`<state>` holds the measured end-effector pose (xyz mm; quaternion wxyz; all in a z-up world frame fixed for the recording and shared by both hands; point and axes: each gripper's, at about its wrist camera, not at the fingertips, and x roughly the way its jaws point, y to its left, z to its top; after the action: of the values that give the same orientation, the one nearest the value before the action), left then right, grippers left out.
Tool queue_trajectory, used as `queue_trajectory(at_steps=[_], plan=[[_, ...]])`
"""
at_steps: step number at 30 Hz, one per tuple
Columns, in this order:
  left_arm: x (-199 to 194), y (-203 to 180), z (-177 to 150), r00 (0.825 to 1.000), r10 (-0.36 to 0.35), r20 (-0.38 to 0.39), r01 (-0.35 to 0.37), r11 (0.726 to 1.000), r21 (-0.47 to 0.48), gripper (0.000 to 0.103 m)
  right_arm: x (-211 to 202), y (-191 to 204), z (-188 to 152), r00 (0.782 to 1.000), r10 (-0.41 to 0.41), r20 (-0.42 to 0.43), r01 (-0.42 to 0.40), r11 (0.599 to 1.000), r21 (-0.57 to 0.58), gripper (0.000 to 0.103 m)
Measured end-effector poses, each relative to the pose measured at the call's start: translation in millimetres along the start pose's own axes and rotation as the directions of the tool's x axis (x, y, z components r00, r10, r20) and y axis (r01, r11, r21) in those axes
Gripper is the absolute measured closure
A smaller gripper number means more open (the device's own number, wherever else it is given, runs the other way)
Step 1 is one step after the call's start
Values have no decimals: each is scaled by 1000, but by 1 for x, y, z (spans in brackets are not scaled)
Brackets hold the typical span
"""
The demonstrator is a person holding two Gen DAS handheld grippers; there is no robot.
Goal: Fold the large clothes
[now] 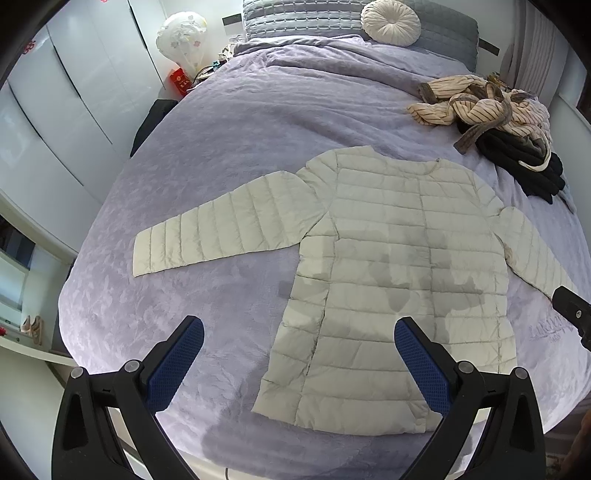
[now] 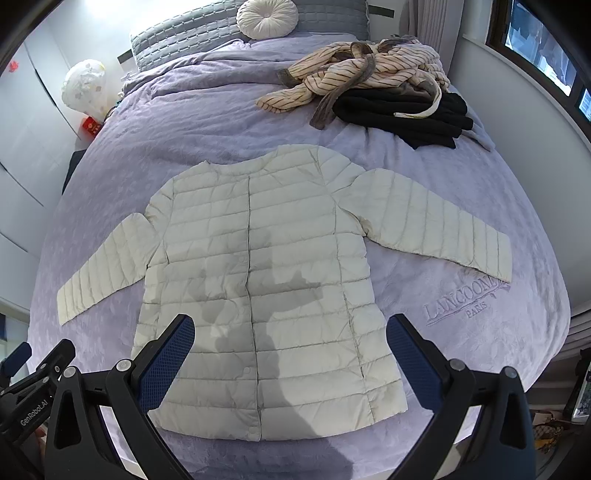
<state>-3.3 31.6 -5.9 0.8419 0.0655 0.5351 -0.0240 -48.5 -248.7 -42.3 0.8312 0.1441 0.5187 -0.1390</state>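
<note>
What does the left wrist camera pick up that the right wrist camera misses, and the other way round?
Only the left wrist view shows the pale shoes on the floor beside the bed. Only the right wrist view shows the window and the whole embroidered lettering on the blanket. Both show the white quilted jacket spread flat, the striped garment on the black clothes, the round cushion, and an open claw.

The jacket lies flat mid-bed, sleeves spread; a clothes pile sits behind it, right.
</note>
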Motion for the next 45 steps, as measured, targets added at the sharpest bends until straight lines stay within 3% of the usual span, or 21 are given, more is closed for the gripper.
queue_trajectory(at_steps=[45], plan=[[7,9,0,1000,26,-3,-26,1000,-11,0,1,1,1,1000,4,-4,-4,1000,0,0]])
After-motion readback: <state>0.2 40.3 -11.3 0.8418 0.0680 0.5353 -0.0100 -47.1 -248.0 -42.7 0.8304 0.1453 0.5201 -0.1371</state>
